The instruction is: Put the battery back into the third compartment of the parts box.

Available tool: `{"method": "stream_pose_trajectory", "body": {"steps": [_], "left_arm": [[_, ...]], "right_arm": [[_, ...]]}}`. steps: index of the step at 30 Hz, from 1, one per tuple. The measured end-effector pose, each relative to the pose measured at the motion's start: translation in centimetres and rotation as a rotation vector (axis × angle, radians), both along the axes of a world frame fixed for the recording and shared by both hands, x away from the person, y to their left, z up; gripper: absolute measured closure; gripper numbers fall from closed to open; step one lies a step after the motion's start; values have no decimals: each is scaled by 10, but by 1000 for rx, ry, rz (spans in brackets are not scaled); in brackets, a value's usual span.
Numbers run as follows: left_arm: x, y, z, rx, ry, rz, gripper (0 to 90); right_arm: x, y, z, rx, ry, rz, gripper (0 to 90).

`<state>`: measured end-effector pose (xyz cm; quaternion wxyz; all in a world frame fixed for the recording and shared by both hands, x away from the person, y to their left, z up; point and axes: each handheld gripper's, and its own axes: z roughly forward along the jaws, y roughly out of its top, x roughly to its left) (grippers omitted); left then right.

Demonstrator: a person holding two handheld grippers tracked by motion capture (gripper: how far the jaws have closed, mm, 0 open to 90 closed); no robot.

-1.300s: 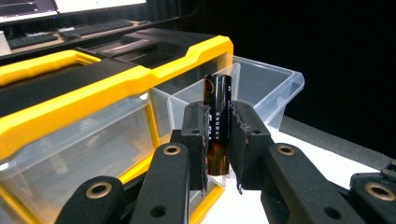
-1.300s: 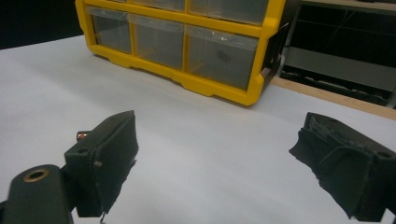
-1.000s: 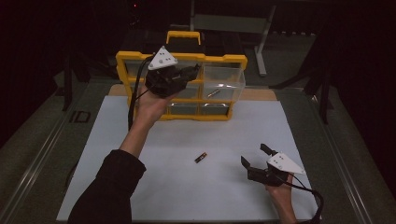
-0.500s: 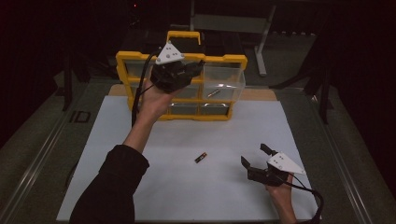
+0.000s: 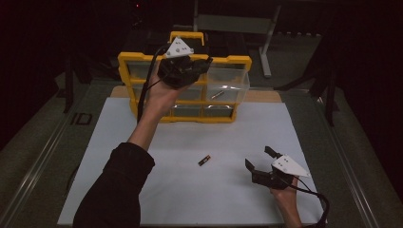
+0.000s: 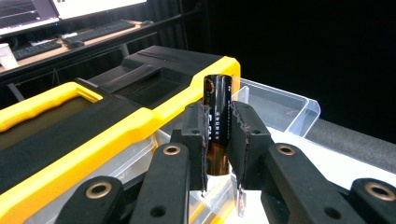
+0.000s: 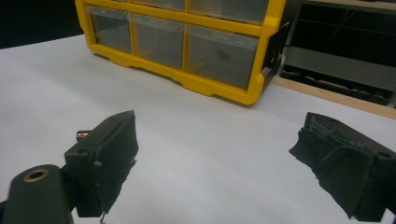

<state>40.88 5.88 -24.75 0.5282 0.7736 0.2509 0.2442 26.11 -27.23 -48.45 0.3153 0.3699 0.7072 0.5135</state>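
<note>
Left gripper raised at top front of yellow drawer cabinet, jaws clamped on black battery, held upright. Pulled-out clear drawer just right of it, on cabinet's right side, one small piece already inside. Judgement: this battery near drop-off, not yet released. Second battery lies on white mat well in front of cabinet, uncollected. Right gripper farther right on mat, jaws spread wide, empty.

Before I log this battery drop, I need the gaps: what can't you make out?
- Battery label: left gripper view, jaws cover it.
- Open drawer contents: high view, small item too small to identify.
- Loose battery: right gripper view, mostly behind the jaw.
</note>
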Motion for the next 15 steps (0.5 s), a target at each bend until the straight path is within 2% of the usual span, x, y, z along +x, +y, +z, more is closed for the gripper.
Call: {"method": "stream_pose_trajectory", "body": {"steps": [8, 15], "left_arm": [[7, -9, 0, 13, 24, -15, 769], [12, -16, 3, 53, 40, -11, 769]], "right_arm": [[0, 0, 0, 2, 0, 0, 117], [0, 0, 0, 0, 0, 0, 117]]}}
